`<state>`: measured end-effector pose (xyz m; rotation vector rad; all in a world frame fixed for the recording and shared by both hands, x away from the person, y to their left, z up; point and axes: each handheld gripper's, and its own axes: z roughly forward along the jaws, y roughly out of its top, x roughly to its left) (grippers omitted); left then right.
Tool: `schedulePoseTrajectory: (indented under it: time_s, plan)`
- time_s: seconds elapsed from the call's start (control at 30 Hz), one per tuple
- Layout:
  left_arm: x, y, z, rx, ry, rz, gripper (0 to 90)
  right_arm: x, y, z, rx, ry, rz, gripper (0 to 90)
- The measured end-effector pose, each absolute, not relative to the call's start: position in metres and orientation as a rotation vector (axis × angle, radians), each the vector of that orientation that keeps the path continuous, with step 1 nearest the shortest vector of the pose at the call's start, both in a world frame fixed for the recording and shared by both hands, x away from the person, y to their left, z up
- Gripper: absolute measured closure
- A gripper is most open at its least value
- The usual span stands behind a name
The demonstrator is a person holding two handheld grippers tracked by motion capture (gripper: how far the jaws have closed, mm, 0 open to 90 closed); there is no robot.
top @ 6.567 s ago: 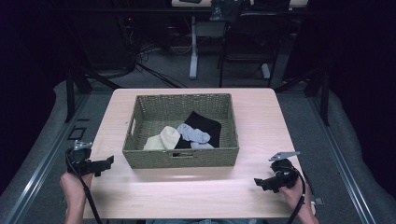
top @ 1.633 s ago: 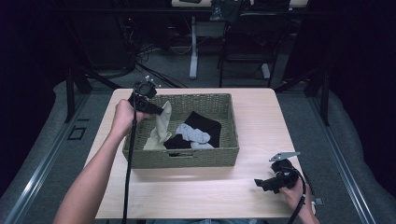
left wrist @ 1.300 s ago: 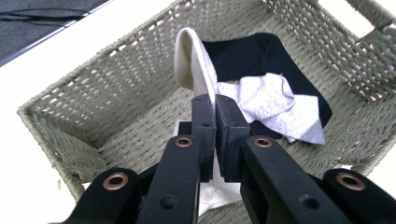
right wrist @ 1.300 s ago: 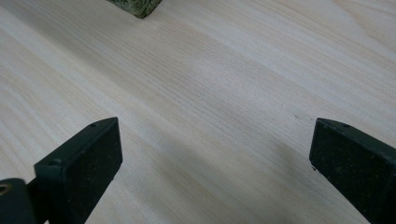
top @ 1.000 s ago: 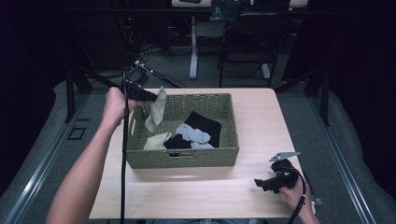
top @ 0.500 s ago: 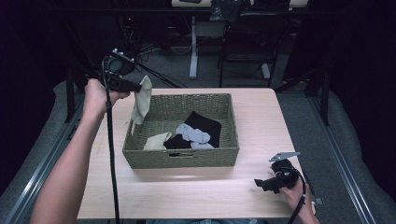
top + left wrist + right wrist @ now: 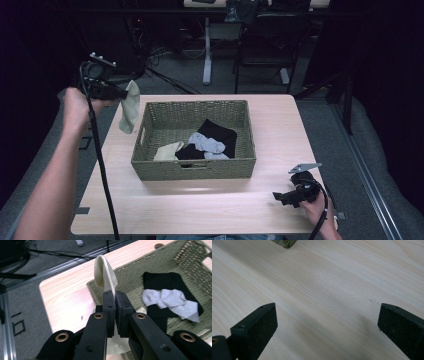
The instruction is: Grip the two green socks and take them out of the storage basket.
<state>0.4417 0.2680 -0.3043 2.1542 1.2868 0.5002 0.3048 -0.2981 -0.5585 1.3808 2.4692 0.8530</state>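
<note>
— Dark room, grey carpet, one pale wooden table [image 7: 200, 210]. What do you count from the high view?

— One olive woven rectangular basket [image 7: 195, 167] in the middle of the table. Two grippers. The left gripper [image 7: 122, 93] is raised off the table's far left corner, beside the basket's left wall, and one cream fabric sock [image 7: 130, 107] hangs straight down from its tips, clear of the basket rim.

— And inside the basket?

— Three pieces I can tell apart: one black folded cloth [image 7: 217, 137], one light grey sock [image 7: 207, 145] lying on it, and one more cream sock [image 7: 167, 150] at the front left corner. All lie to the right of the left gripper and below it.

— The other gripper?

— The right gripper [image 7: 281, 197] sits low at the table's near right edge, well apart from the basket, pointing towards it.

— Now the left gripper view.

— Its two black jaws are clenched together on the cream fabric sock [image 7: 106, 275], which folds over above the tips. Beyond and to the right of them lie the black cloth [image 7: 162, 281] and the grey sock [image 7: 172, 301], one of each, in the basket [image 7: 192, 255].

— And the right gripper view?

— Two jaws standing wide apart, nothing between them, bare tabletop [image 7: 332, 290] under them. One basket corner [image 7: 285, 243] is far ahead of the left jaw.
</note>
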Motion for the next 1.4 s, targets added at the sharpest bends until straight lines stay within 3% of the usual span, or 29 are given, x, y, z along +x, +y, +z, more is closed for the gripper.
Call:
schedulePoseTrajectory:
  time_s: [0.53,1.4]
  plan:
    - [0.438,0.318,-0.349,2.114,1.461,0.477,87.4,0.305,-0.298,-0.559,1.382,2.468,0.850,1.9]
    - [0.454,0.324,-0.496,2.141,1.644,0.206,85.2,0.305,-0.298,-0.559,1.384,2.471,0.848,1.9]
